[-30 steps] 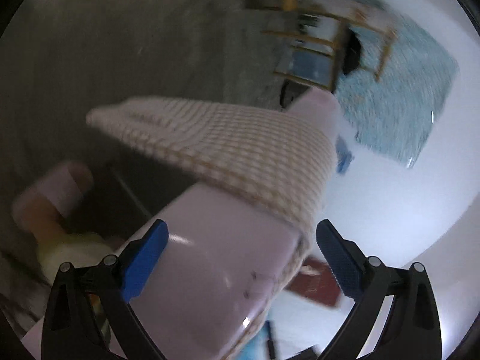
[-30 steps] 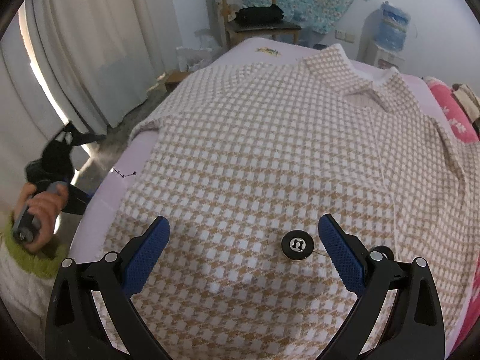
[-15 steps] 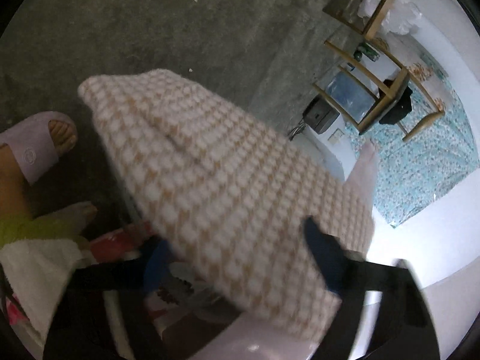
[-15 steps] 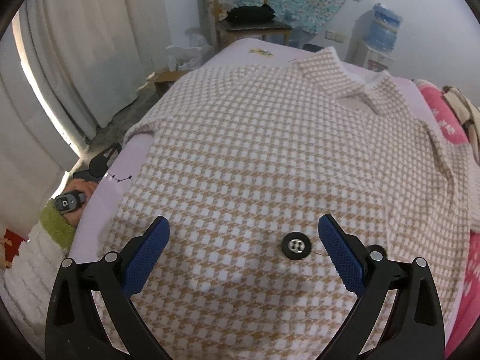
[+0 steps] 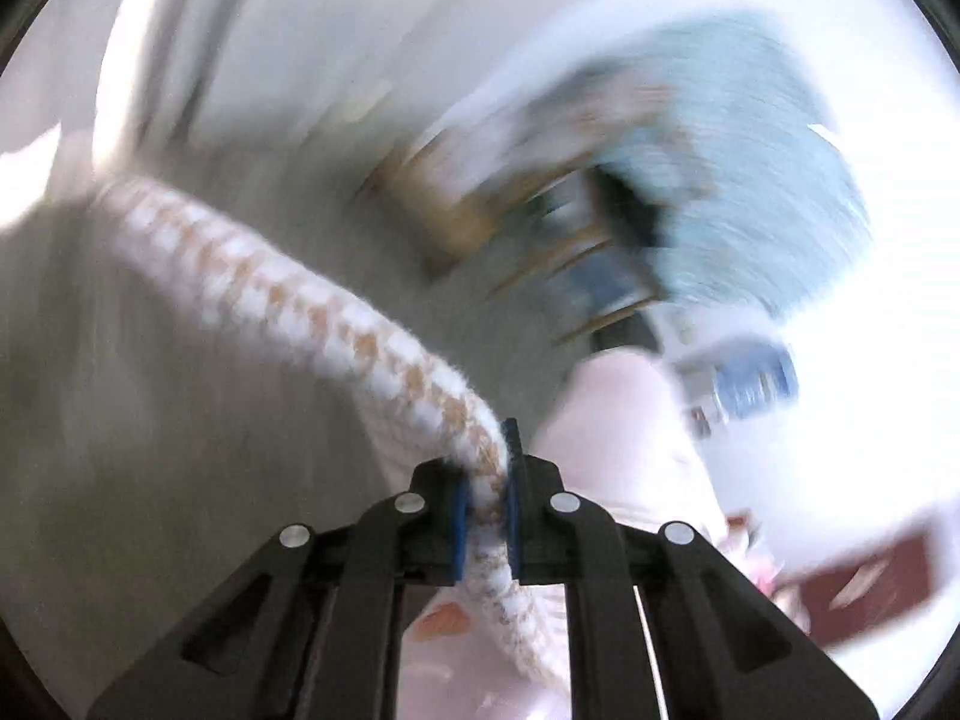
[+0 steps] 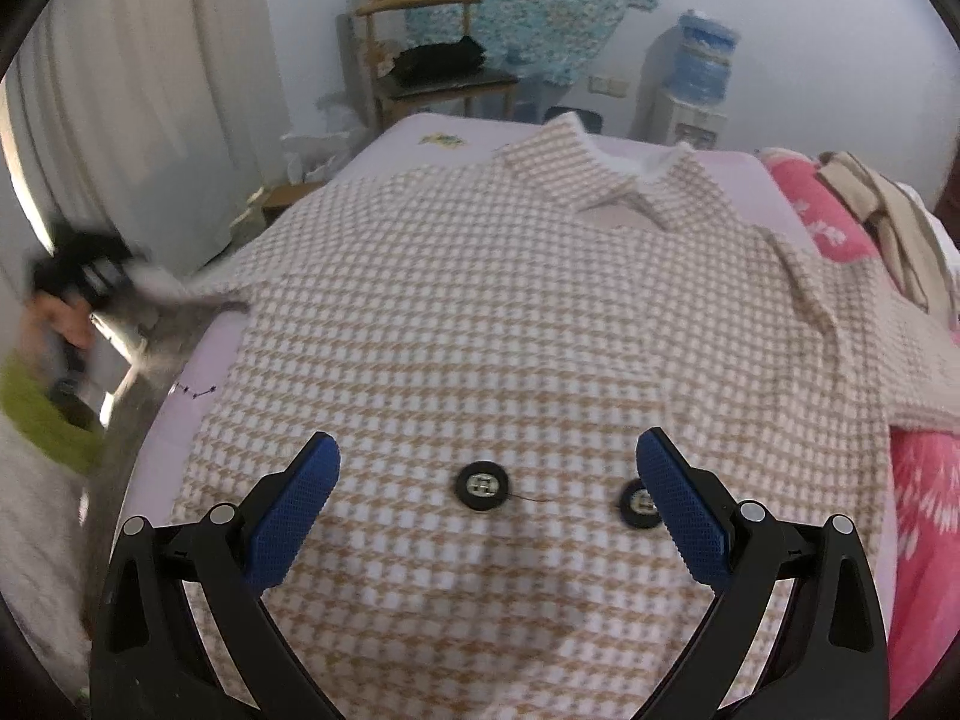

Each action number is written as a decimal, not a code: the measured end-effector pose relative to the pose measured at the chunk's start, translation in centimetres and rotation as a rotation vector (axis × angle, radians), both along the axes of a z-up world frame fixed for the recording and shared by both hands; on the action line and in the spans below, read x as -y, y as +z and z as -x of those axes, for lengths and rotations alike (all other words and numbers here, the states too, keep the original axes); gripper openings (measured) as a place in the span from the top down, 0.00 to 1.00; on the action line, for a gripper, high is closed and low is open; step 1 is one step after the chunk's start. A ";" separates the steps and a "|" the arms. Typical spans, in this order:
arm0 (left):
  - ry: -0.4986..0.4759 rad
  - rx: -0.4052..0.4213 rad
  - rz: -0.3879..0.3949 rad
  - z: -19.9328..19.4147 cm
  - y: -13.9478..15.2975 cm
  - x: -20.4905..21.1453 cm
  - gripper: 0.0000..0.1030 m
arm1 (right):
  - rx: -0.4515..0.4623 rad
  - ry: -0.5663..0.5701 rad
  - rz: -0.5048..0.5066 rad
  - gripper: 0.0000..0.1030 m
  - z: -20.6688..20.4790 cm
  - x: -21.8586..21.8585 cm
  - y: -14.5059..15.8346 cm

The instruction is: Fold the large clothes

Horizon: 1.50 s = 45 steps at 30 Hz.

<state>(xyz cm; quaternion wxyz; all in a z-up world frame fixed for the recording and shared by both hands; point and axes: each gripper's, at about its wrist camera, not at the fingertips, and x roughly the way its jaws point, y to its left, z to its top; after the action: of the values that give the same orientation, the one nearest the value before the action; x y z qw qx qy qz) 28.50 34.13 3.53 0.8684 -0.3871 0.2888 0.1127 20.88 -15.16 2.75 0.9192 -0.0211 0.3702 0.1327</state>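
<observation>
The left gripper (image 5: 485, 483) pinches a sleeve (image 5: 312, 300) stretching toward 10 o'clock. The right gripper (image 6: 486, 489), jaws spread, hovers over the checked jacket (image 6: 510, 312) spread on the bed (image 6: 384, 147), 2 buttons (image 6: 483, 485) between its fingers.

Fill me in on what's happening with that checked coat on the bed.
A person is folding the checked coat, which lies spread over the bed. The left gripper is shut on the coat's sleeve out past the bed's left edge. The right gripper hovers open over the coat's lower front, near two black buttons, holding nothing.
</observation>
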 end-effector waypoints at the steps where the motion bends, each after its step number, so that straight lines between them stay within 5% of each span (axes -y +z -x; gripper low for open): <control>1: -0.058 0.041 -0.097 0.3 3.1 2.5 0.91 | 0.000 -0.014 -0.008 0.08 0.1 0.5 0.1; 4: -0.282 0.160 -0.307 1.1 10.5 11.4 0.91 | 0.006 -0.063 -0.033 0.08 0.4 2.2 0.3; 7: -0.506 0.214 -0.405 2.0 12.7 20.2 0.89 | 0.023 -0.115 -0.046 0.08 1.1 3.9 0.6; 9: -0.638 0.218 -0.445 2.7 11.6 25.5 0.88 | 0.033 -0.152 -0.052 0.08 1.6 5.3 0.9; 13: -0.782 0.071 -0.441 1.5 4.9 31.8 0.42 | 0.018 -0.222 -0.067 0.08 2.1 8.6 0.5; 15: -0.830 -0.026 -0.421 0.5 -0.1 33.4 0.36 | -0.009 -0.256 -0.085 0.08 2.2 10.4 -0.3; 18: -0.843 -0.166 -0.417 -0.1 -4.5 34.3 0.36 | -0.050 -0.285 -0.122 0.08 2.1 12.9 -1.1; 23: -0.846 -0.085 -0.371 0.9 -2.4 32.0 0.28 | -0.084 -0.271 -0.234 0.08 0.9 16.3 -0.9; 27: -0.761 -0.079 -0.418 2.3 -1.9 29.6 0.28 | -0.146 -0.166 -0.444 0.08 -2.6 18.0 -0.7; 33: -0.640 -0.219 -0.494 2.4 -4.4 27.0 0.36 | -0.368 -0.077 -0.672 0.39 -9.5 17.2 -4.6; 38: -0.577 -0.255 -0.492 2.3 -5.7 25.4 0.48 | -0.473 -0.073 -0.648 0.58 -12.2 15.7 -7.3; 39: -0.563 -0.261 -0.495 2.3 -5.9 25.1 0.48 | -0.467 -0.068 -0.640 0.59 -12.4 15.4 -7.3; 43: -0.528 -0.271 -0.460 1.8 -6.6 24.1 0.54 | -0.455 -0.040 -0.499 0.92 -12.5 13.1 -6.6; 45: -0.511 -0.267 -0.455 1.7 -6.5 23.7 0.55 | -0.410 -0.038 -0.428 0.94 -12.6 12.3 -5.3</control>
<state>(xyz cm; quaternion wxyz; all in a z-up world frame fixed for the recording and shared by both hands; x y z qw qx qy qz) 26.76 10.41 -3.00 0.8871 -0.0812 0.4544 0.0029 33.48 -27.50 -2.54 0.8110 0.2071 0.5124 0.1921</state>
